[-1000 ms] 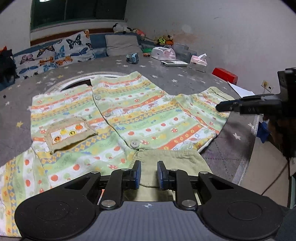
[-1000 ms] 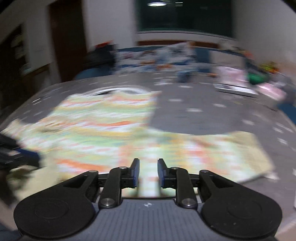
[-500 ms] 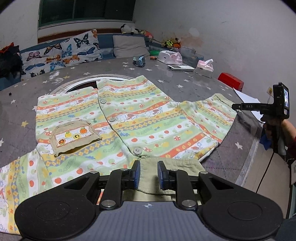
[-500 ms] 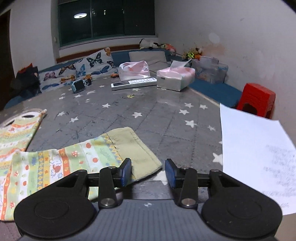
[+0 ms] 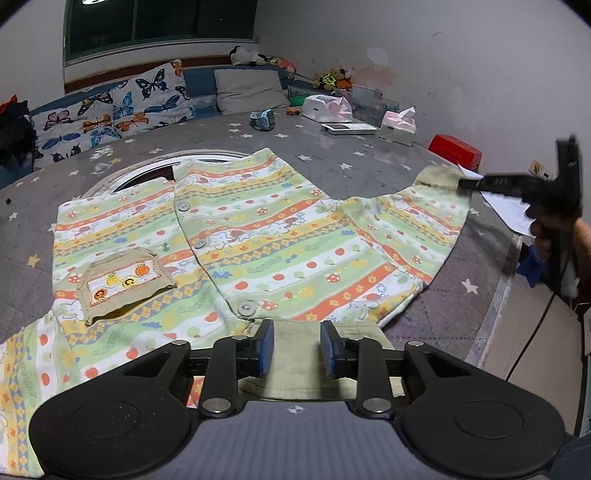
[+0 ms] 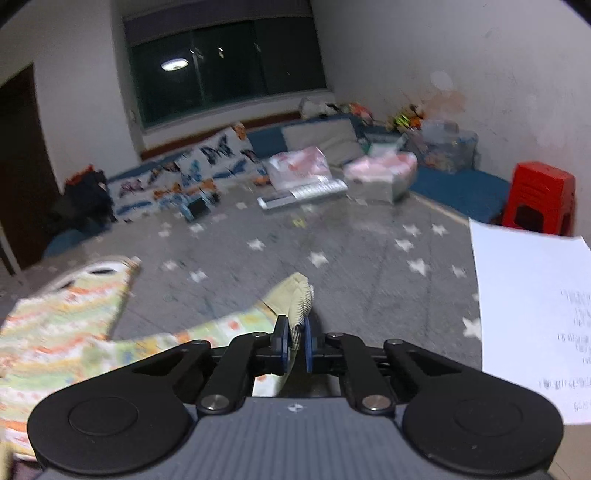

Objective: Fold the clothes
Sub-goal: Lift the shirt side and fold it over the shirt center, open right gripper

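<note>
1. Grey star-print mat (image 5: 354, 155) covers the floor; butterfly cushions (image 5: 110, 110) line the far wall under a dark window (image 5: 159, 22). A red stool (image 6: 539, 199) and a printed sheet of paper (image 6: 532, 317) sit to the right of the right fingers.
2. Striped kids' cardigan (image 5: 258, 236) lies flat, buttoned front up, spread ahead of the left fingers. Its pocket (image 5: 122, 280) is ahead-left of them.
3. Left gripper (image 5: 295, 347): low, level, pointing along the mat. Fingers are parted wide and grip nothing; the olive ribbed hem (image 5: 295, 354) lies in the gap between them, and I can't tell whether the pads touch it.
4. Right gripper (image 6: 294, 343): pads closed tight on the sleeve cuff (image 6: 295, 299), which sticks up past the fingertips, lifted off the mat. The sleeve (image 6: 207, 336) trails back to the left of the fingers.
5. In the left view the right gripper (image 5: 469, 183) appears far right, fingers horizontal, tip at the raised cuff (image 5: 439, 177); the hand (image 5: 554, 221) holding it is motion-blurred.
6. Right view is blurred: the cardigan body and background clutter are smeared, and the text on the paper is unreadable. The cardigan's lower-left part is cut off behind the left gripper body.
</note>
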Demonstrator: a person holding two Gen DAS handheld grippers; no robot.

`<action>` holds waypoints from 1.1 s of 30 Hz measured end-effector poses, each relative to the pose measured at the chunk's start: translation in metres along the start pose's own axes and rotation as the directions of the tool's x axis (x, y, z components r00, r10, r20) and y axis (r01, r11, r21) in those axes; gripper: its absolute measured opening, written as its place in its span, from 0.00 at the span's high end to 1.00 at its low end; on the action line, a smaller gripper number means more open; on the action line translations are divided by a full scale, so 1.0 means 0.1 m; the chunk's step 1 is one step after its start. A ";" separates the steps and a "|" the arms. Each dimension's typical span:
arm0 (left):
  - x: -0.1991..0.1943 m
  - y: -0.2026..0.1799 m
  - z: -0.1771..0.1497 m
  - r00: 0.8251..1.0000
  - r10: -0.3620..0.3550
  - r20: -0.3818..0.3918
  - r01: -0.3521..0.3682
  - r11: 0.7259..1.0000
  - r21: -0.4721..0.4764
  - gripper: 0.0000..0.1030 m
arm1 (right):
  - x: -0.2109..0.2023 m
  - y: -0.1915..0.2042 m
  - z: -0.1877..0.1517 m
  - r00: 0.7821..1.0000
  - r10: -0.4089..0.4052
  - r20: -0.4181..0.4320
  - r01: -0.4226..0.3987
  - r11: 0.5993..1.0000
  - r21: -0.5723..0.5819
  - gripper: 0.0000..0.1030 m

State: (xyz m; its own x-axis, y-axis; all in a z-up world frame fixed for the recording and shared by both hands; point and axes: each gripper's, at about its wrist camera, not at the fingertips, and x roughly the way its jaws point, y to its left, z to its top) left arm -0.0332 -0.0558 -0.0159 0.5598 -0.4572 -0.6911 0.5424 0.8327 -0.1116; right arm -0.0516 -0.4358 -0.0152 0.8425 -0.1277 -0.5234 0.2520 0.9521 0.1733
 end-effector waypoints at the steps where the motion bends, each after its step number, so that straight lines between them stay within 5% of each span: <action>1: -0.01 0.01 0.00 1.000 0.002 0.002 -0.002 1.000 -0.005 0.70 | -0.05 0.05 0.04 1.000 0.015 0.013 -0.014 1.000 -0.011 0.93; 8: -0.13 0.16 -0.04 0.999 0.023 0.040 -0.021 0.999 -0.044 0.68 | -0.37 0.65 0.34 0.981 0.182 0.062 -0.172 0.975 -0.137 0.94; 15: -0.30 0.30 -0.16 0.996 0.040 0.077 -0.033 0.995 -0.089 0.67 | -0.59 1.48 0.59 0.924 0.380 0.048 -0.351 0.891 -0.286 0.94; 23: -0.47 0.47 -0.33 0.991 0.064 0.114 -0.046 0.987 -0.153 0.64 | -0.54 2.51 0.44 0.845 0.529 -0.082 -0.509 0.746 -0.429 0.94; 33: -0.63 0.64 -0.46 0.984 0.110 0.139 -0.079 0.973 -0.215 0.62 | -0.39 3.30 -0.08 0.772 0.575 -0.270 -0.626 0.614 -0.481 0.94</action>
State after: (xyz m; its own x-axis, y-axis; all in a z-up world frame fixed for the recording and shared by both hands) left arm -0.0624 0.0411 -0.0117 0.6978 -0.4014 -0.5933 0.3488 0.9138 -0.2080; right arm -0.0050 -0.1140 0.0553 0.6667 0.5241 -0.5300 -0.6017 0.7981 0.0323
